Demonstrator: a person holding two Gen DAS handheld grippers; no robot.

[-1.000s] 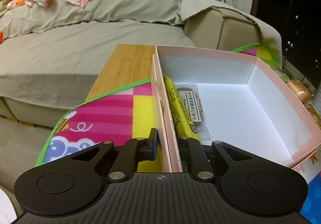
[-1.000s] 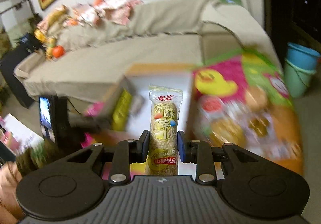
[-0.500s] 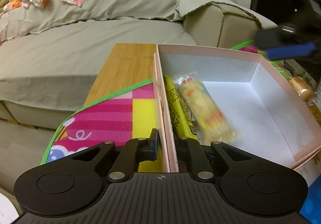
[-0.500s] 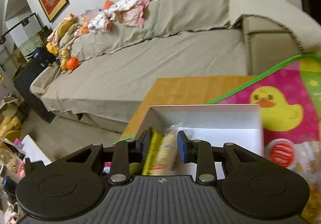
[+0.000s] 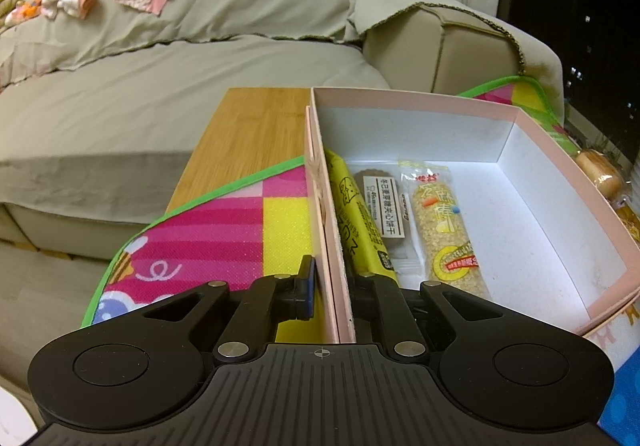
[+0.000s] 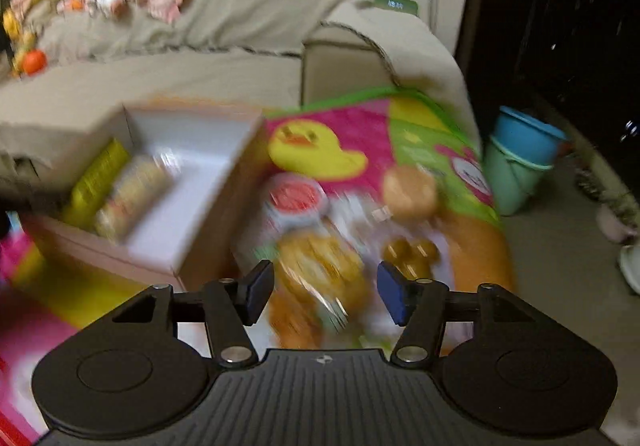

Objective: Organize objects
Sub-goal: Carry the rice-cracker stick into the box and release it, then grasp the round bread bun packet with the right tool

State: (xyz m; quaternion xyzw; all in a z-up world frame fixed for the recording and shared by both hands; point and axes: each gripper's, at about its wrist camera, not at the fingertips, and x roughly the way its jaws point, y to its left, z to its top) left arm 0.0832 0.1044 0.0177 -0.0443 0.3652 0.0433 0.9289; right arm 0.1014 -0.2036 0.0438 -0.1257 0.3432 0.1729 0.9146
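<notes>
My left gripper [image 5: 332, 286] is shut on the left wall of the pink box [image 5: 420, 98], one finger outside and one inside. Inside the box lie a yellow packet [image 5: 356, 218], a brown biscuit pack [image 5: 384, 206] and a clear-wrapped grain bar [image 5: 444, 226], side by side along the left. In the blurred right wrist view my right gripper [image 6: 325, 288] hangs to the right of the box [image 6: 192, 134], over loose snack packs [image 6: 320, 266]. Its jaws are opening and nothing is between them.
The box sits on a bright play mat [image 5: 208, 242] over a wooden table [image 5: 256, 126], with a beige sofa [image 5: 160, 86] behind. A round bun [image 6: 408, 190] and a red-lidded cup [image 6: 296, 198] lie on the mat. Blue buckets [image 6: 524, 150] stand on the floor at right.
The right gripper carried the grain bar to the box, let it go beside the yellow packet, then swung right over the mat with its jaws spreading. The left gripper stayed still.
</notes>
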